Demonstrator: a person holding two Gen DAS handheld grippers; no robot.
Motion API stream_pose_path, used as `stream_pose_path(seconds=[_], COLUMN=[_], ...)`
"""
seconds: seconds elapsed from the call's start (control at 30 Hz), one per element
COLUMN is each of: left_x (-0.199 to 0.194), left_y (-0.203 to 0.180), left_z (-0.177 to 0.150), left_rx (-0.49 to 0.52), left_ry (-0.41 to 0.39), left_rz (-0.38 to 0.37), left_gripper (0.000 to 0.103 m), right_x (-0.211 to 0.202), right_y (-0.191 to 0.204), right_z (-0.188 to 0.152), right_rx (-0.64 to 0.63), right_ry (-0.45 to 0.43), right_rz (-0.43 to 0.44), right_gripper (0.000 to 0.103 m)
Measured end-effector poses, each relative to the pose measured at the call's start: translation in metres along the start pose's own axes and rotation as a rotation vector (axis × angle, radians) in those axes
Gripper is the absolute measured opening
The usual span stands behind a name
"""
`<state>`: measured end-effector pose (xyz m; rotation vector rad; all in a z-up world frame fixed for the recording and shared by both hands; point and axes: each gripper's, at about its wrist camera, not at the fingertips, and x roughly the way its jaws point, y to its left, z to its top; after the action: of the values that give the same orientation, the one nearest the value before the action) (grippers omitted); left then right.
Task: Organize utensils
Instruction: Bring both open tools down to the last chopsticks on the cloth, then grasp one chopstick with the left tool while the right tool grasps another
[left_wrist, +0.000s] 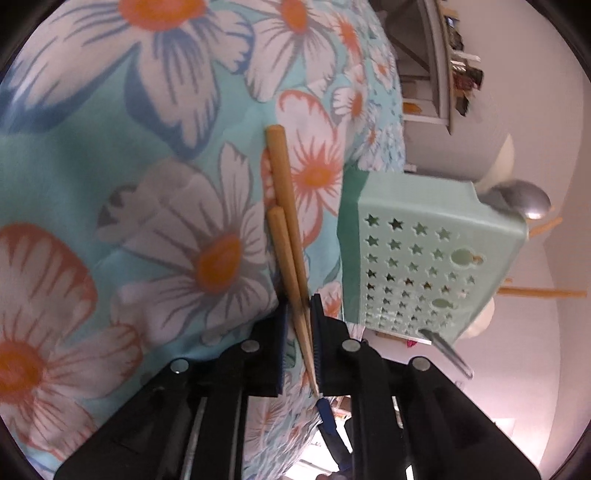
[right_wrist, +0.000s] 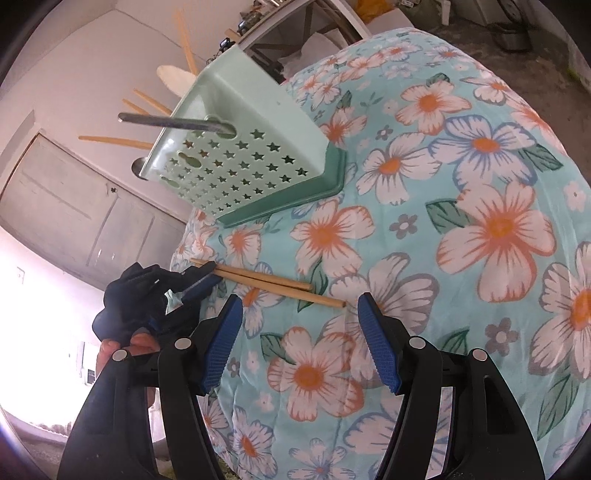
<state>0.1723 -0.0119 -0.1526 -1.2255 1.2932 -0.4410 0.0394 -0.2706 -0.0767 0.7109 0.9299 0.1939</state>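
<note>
Left claw (left_wrist: 299, 314) ribbed pads pinch round wooden chopsticks (left_wrist: 284, 206).

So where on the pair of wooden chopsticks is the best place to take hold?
Near the thin tips, from the cloth's edge. The wooden chopsticks lie flat, side by side on the floral cloth, tips converging there, so one pinch catches both. The left tool is already shut on them there.

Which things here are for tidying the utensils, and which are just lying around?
For the job:
chopsticks
green holder
metal spoon in the holder
left gripper, fingers shut on the chopsticks
right gripper, open

Just around:
flowered cloth
cupboard doors
</note>
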Motion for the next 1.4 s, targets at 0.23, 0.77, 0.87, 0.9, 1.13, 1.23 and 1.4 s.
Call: stream_pose_path(seconds=[0.23, 0.77, 0.87, 0.9, 1.13, 1.23, 1.4], left_x=[0.003, -0.07, -0.078, -0.08, -0.077, -0.071, -0.075], left_y=[-0.007, 0.009, 0.012, 0.014, 0.015, 0.009, 0.014], left_z=[0.002, -0.017, -0.014, -0.012, -0.008, -0.01, -0.011], left_rx=[-0.011, 0.028, 0.014, -0.002, -0.005, 0.035, 0.09], left_ry=[-0.039, -0.008, -0.025, -0.031, -0.05, -0.064, -0.071], left_rz=[0.062, 0.186, 0.177, 0.156, 0.152, 0.188, 0.204], left_gripper=[0.009, 0.009, 0.023, 0.027, 0.032, 0.021, 0.01], right_x=[-0.007, -0.025, -0.02, -0.018, -0.012, -0.011, -0.003], right_y=[-0.003, 0.008, 0.012, 0.014, 0.024, 0.039, 0.071], right_z=[-0.004, -0.009, -0.008, -0.008, -0.009, -0.009, -0.012], right_rx=[0.011, -0.024, -0.031, -0.034, -0.061, -0.128, -0.247], right_ry=[-0.014, -0.037, -0.029, -0.025, -0.014, -0.018, -0.018], right_rz=[0.01, 0.014, 0.01, 0.009, -0.004, -0.017, 0.027], right_gripper=[0.062, 0.062, 0.062, 0.062, 0.062, 0.062, 0.059])
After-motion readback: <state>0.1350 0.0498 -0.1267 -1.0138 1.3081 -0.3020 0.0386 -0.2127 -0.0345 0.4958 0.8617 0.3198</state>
